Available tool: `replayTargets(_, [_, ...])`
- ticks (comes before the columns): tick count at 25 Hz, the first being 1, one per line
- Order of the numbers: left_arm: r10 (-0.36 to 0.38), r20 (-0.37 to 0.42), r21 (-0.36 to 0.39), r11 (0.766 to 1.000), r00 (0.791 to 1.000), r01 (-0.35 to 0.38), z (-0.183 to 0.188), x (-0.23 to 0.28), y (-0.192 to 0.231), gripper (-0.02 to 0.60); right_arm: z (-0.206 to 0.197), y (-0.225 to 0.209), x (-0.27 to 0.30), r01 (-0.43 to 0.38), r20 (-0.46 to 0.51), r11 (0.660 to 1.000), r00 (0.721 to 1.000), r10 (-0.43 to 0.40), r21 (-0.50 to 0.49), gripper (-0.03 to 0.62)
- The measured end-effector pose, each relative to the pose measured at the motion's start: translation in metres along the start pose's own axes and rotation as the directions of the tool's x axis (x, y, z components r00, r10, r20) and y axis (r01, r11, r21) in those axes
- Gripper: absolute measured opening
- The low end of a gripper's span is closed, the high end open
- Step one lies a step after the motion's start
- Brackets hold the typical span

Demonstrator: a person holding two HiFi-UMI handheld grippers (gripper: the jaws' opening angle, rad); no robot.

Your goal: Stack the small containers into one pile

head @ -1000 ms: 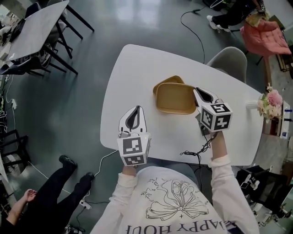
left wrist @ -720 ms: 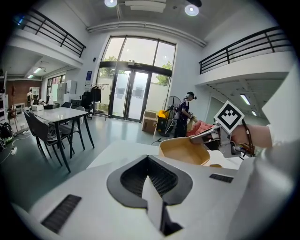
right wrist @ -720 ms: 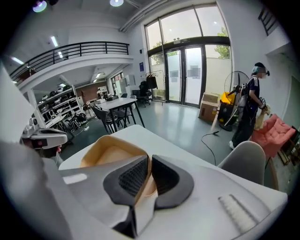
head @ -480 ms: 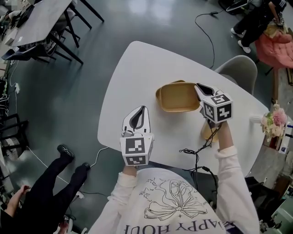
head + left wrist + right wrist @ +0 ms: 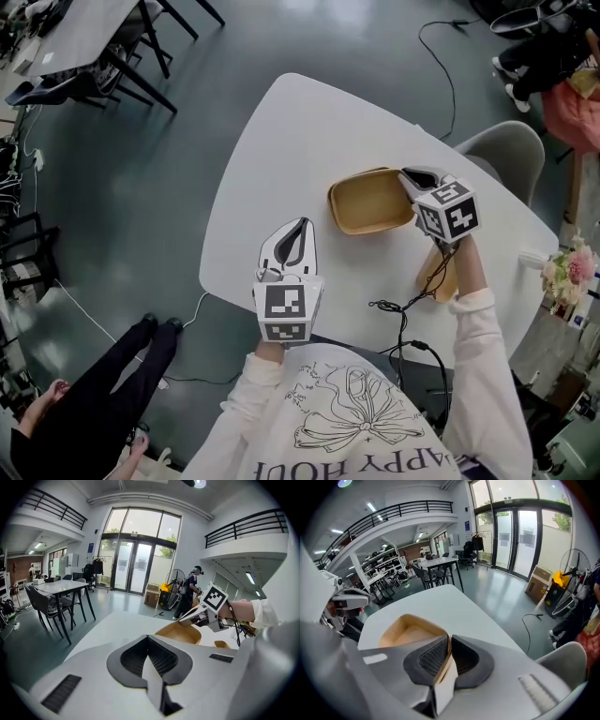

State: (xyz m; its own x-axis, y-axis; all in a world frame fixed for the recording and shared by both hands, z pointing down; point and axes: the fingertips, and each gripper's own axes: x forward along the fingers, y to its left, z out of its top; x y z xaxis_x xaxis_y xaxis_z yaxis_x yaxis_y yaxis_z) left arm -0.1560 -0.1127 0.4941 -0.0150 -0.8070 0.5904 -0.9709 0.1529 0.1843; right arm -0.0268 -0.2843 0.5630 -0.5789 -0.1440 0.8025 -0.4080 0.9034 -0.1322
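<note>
1. The only words we can read run along the person's white shirt, cut by the bottom edge: "HAPPY HOU". The cube on each gripper carries black-and-white square markers and no lettering.
2. Far left in the head view, dark tables and chairs stand on the grey floor. A bystander's black-clad legs show below the white table.
3. The left gripper is over the table's near edge, well apart from the container. Its own view shows the jaws closed together with nothing between them.
4. The tan container is at mid-table. The right gripper is clamped on its right-hand rim, and the right gripper view shows the thin tan wall pinched between the pads. We cannot tell whether the container's base rests on the tabletop.
5. A second tan piece lies by the right forearm, partly hidden by the wrist and a black cable.
6. Further right are a grey chair and pink flowers.
7. Only the left gripper view shows the glass doors head-on, with someone standing near them. Only the right gripper view shows the shelving under a railed gallery.
</note>
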Motion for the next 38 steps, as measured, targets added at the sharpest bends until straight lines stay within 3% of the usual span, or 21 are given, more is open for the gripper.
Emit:
replayTargets(5, [0.008,-0.019,-0.006,1.0,1.0,-0.008,-0.005,0.01,0.007,0.006,-0.002,-0.001,0.023,-0.038,-0.049,0.999,0.998,0.037,-0.029,0.037])
replayTargets(9, [0.014,-0.031,-0.013,1.0,0.999,-0.015,-0.01,0.014,0.009,0.006,-0.009,-0.003,0.036,-0.011,-0.077,0.994,0.997,0.002,-0.108,0.04])
replayTargets(12, [0.015,-0.038,-0.014,1.0,0.999,-0.015,-0.011,0.015,0.01,0.006,-0.012,0.0,0.041,-0.015,-0.085,0.994,0.996,0.006,-0.112,0.058])
replayTargets(16, [0.011,-0.035,-0.009,1.0,0.999,-0.011,-0.008,0.016,0.01,0.006,-0.008,0.001,0.04,-0.016,-0.05,0.998,0.999,0.014,-0.054,0.11])
replayTargets(21, [-0.005,-0.02,0.002,1.0,1.0,0.005,-0.002,0.013,0.003,0.006,0.002,0.001,0.012,0.02,0.051,0.999,0.998,-0.021,0.033,0.112])
replayTargets(26, [-0.052,0.009,0.032,0.998,0.999,0.051,0.012,0.007,-0.017,0.006,0.004,0.001,-0.04,0.079,0.168,0.987,0.981,-0.102,0.139,0.111])
replayTargets(32, [-0.128,0.029,0.084,0.989,0.991,0.125,0.024,-0.003,-0.055,0.006,-0.023,-0.005,-0.12,0.178,0.255,0.943,0.933,-0.253,0.281,0.112])
replayTargets(38, [-0.236,0.032,0.158,0.961,0.971,0.229,0.026,-0.007,-0.106,0.006,-0.082,-0.013,-0.18,0.278,0.243,0.869,0.885,-0.398,0.41,0.11])
